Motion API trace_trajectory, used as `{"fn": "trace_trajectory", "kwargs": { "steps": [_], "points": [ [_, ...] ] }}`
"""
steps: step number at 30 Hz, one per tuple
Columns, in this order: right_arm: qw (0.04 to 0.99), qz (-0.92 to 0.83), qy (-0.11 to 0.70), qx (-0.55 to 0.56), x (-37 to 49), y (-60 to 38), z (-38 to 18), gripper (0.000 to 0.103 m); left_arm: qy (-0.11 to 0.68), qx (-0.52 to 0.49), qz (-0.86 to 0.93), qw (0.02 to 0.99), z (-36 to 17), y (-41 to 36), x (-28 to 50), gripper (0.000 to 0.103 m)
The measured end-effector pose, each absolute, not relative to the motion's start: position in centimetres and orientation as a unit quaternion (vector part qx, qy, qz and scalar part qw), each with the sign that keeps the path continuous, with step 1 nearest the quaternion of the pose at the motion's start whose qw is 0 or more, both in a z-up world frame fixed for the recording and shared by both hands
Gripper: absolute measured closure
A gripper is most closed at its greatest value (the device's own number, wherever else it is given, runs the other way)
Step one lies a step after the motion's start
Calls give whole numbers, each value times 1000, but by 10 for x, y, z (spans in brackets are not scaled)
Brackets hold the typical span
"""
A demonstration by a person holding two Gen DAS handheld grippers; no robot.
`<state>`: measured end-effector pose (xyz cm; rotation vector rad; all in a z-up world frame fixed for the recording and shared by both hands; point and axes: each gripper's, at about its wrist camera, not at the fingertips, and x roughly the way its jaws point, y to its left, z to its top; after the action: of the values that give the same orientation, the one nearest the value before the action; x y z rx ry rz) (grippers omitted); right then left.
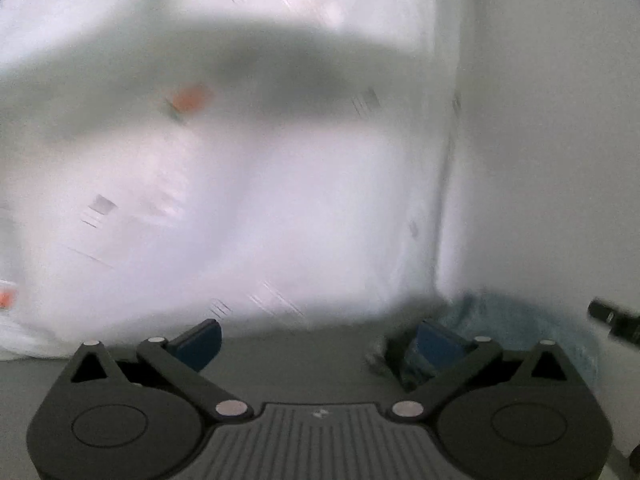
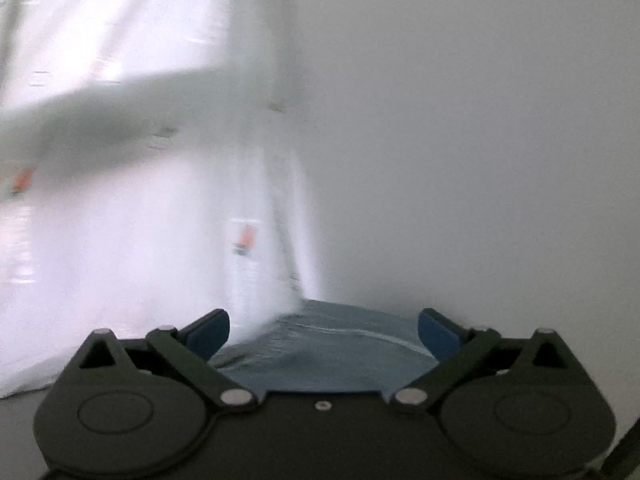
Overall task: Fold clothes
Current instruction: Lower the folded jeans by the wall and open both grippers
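Both views are heavily blurred. In the right wrist view a blue garment (image 2: 328, 348) lies low in the picture, between and beneath the blue pads (image 2: 208, 336). My right gripper (image 2: 323, 334) stands open, with neither pad pressing on the cloth. In the left wrist view my left gripper (image 1: 318, 340) is also open, with only grey tabletop (image 1: 300, 360) between its fingers. A pale blue garment (image 1: 508, 328) lies just beyond its right finger, and a darker bunch of cloth (image 1: 384, 356) sits beside that pad.
Stacked white wrapped packages (image 1: 240, 200) with orange labels (image 1: 186, 100) fill the background ahead and to the left. A plain white wall (image 2: 480, 160) takes up the right side. A black object (image 1: 612, 320) pokes in at the right edge of the left wrist view.
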<state>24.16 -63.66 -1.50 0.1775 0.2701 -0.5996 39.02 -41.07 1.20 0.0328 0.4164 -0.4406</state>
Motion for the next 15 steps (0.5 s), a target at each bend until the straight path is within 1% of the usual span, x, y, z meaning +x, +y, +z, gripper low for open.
{"fn": "trace_trajectory", "kwargs": {
  "steps": [3,8,12,15],
  "points": [
    [959,-241,126,79,239,-598,-6,1,155,-8,-186,970,30,-367,344,0],
    [974,-151,146,86,214,-532,-2,0,109,-21,-138,984,39,-301,275,0],
    [979,-98,162,75,178,-464,-2,0,100,-22,-96,990,35,-252,229,0],
    [979,-66,183,61,164,-420,-8,0,151,-44,-89,984,33,-212,207,0]
  ]
}}
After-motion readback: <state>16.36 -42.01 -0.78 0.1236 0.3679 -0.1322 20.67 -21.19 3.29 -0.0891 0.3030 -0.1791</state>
